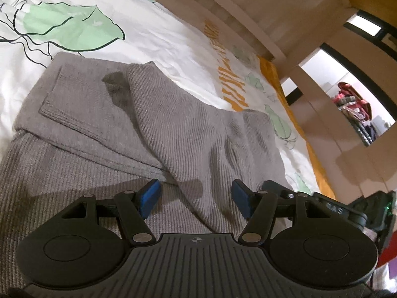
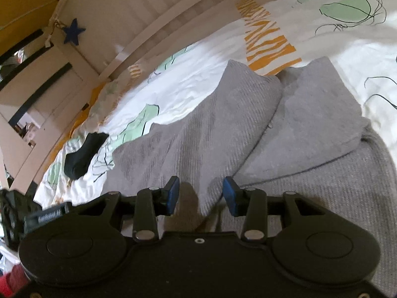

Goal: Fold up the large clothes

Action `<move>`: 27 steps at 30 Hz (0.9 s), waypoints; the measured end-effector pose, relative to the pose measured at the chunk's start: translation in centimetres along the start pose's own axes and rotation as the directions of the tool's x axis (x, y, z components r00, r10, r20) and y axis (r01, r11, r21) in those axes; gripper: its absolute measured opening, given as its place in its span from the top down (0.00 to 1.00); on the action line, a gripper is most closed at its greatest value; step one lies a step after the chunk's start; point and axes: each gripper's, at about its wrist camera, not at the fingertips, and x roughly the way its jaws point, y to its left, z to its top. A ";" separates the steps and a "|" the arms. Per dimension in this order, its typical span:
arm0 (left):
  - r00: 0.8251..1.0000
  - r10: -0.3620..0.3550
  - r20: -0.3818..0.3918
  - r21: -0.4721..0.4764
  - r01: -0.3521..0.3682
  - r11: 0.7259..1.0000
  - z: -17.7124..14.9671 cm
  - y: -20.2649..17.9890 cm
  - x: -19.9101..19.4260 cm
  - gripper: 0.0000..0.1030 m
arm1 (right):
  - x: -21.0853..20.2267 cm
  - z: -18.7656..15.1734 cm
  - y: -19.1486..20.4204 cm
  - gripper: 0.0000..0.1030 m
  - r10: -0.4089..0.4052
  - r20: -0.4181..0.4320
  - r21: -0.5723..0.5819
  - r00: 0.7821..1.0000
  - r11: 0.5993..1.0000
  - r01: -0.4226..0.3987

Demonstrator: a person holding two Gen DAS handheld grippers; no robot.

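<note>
Both hand-held grippers, left [image 1: 196,198] & right [image 2: 201,196], released over grey sweater [image 1: 173,129] w/ sleeves crossed inward on bed [image 1: 161,37], prob. ready for next fold.

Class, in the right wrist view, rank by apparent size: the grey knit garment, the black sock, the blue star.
1. Grey knit garment, largest by far.
2. Black sock.
3. Blue star, smallest, though it hangs farther from the camera.

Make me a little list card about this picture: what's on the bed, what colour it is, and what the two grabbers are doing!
place: bed with a white leaf-print cover
main thing: grey knit garment, both sleeves folded in across it
other thing: dark sock lying apart on the cover
left gripper: open, over a grey sleeve, gripping nothing
right gripper: open, over the sleeve, gripping nothing
wall: blue star
</note>
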 end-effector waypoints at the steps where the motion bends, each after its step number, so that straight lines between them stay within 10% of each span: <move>1: 1.000 0.003 0.004 0.000 -0.003 1.000 0.0 0.0 -0.1 0.40 | 0.3 0.2 0.0 0.65 -0.017 0.000 0.016 1.000 1.000 0.017; 2: 1.000 0.005 0.007 0.000 -0.005 1.000 0.0 0.1 -0.2 0.40 | 0.3 0.2 0.0 0.89 -0.026 0.003 0.025 1.000 0.999 0.025; 13: 0.998 0.009 0.057 -0.077 -0.005 0.997 0.8 1.0 1.0 0.41 | -2.3 -0.1 0.5 0.90 -0.025 0.068 0.005 0.997 1.000 0.025; 14: 0.998 0.003 0.060 -0.080 0.002 0.997 0.8 1.0 1.0 0.43 | -2.1 -0.2 0.4 0.90 -0.034 0.060 0.011 0.998 0.999 0.033; 17: 0.996 0.047 0.078 -0.060 -0.042 0.997 0.8 0.5 0.6 0.92 | -1.6 -0.7 0.0 0.90 -0.042 0.046 0.033 0.998 0.999 0.041; 27: 0.991 -0.012 0.133 0.111 -0.003 0.994 -0.6 -1.4 -4.9 0.93 | -5.4 -1.4 1.6 0.94 0.004 0.139 -0.007 0.990 1.000 -0.003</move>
